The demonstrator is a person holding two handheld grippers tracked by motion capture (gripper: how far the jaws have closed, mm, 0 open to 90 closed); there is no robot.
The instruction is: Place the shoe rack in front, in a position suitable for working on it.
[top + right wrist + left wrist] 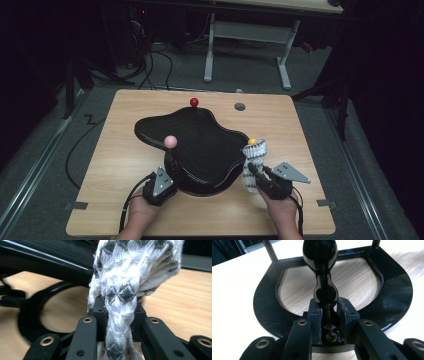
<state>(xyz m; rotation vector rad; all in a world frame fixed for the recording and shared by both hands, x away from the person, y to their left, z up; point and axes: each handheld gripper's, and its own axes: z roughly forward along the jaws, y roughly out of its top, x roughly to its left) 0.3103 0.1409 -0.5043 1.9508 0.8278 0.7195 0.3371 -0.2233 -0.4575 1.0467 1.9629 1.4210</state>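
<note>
The black stand sits mid-table, a wavy glossy top with three ball-topped posts: pink at its 8 o'clock edge, red at 12 o'clock, yellow at 3 o'clock. Going left to right on the wooden table:

The left gripper is at the stand's 7 o'clock, right up against the base. From the high view you can't really tell what it's doing. The left gripper view sorts that out: the fingers are nearly closed around a thin, shiny black turned post, bulb-shaped sections rising straight up between them. That view also shows the ring-shaped base with bare wood through its opening, which the top hides from above.

The right gripper is at the stand's 4 o'clock, holding a black-and-white knit cloth, looks like a sock. The high view shows the cloth draped up over the yellow-ball post. The right gripper view shows the fingers pinched tight on the lower bunched part of the cloth, with the stand's base blurry at 9 o'clock.
</note>
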